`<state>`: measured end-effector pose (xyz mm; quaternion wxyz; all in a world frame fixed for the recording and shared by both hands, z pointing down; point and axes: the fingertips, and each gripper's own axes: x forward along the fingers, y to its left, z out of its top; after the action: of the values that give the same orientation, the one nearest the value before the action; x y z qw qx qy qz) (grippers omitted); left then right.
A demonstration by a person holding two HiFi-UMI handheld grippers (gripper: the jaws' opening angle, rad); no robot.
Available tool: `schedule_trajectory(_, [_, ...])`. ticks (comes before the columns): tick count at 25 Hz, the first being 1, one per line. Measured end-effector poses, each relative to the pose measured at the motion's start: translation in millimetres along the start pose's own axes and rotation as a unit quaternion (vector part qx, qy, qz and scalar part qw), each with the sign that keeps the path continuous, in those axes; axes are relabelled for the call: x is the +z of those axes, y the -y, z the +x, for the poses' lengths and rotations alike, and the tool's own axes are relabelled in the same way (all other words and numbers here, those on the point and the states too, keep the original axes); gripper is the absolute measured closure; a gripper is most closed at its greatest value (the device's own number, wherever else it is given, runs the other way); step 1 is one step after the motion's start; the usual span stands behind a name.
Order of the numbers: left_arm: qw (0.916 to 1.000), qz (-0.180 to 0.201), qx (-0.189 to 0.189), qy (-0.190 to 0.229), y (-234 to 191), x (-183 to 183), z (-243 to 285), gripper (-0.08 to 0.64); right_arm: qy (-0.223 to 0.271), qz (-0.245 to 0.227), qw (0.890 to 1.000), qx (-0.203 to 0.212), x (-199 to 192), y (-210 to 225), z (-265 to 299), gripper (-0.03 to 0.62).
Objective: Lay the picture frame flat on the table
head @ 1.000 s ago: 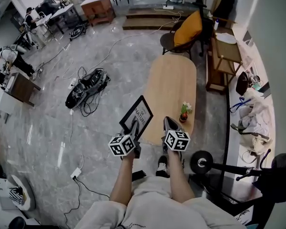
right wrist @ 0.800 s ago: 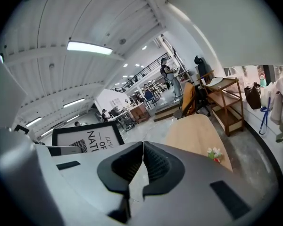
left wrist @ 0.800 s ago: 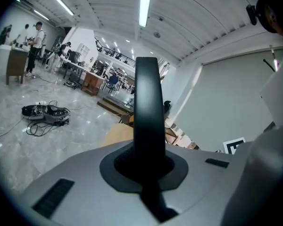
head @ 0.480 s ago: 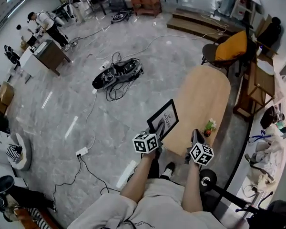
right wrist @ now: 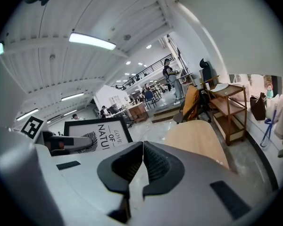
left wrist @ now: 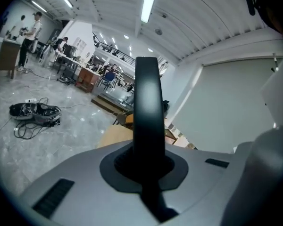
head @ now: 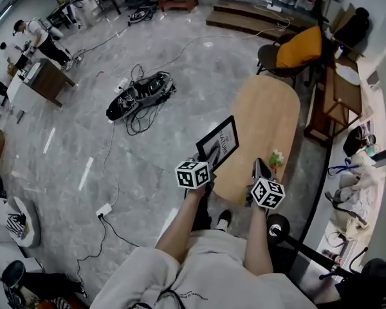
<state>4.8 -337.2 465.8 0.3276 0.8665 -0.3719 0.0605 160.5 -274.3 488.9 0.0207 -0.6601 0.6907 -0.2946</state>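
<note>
The picture frame (head: 219, 140) stands tilted over the tabletop's (head: 267, 118) left edge, close to the near end, with its lower edge in the left gripper (head: 210, 154). The right gripper (head: 258, 167) hangs over the near end, just beside a small potted plant (head: 276, 159) by the right edge.

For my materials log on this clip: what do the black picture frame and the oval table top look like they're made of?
Black rectangular picture frame: smooth matt black border, either plastic or painted wood, the look leaves it open; white printed sheet inside, any glazing not discernible. Light oval table top: pale tan, even matt surface, probably wood or a wood-look laminate; the grain is too faint to settle which.
</note>
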Motion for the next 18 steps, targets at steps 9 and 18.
schedule_trajectory(9, [0.9892, -0.001, -0.055, -0.136, -73, -28, 99, 0.534, -0.065, 0.012, 0.996, -0.066, -40, 60, 67, 0.558])
schedule_trajectory(18, [0.9528, -0.029, -0.119, -0.278, -158, -100, 181, 0.534, -0.096, -0.013, 0.987, -0.127, -59, 94, 136, 0.558])
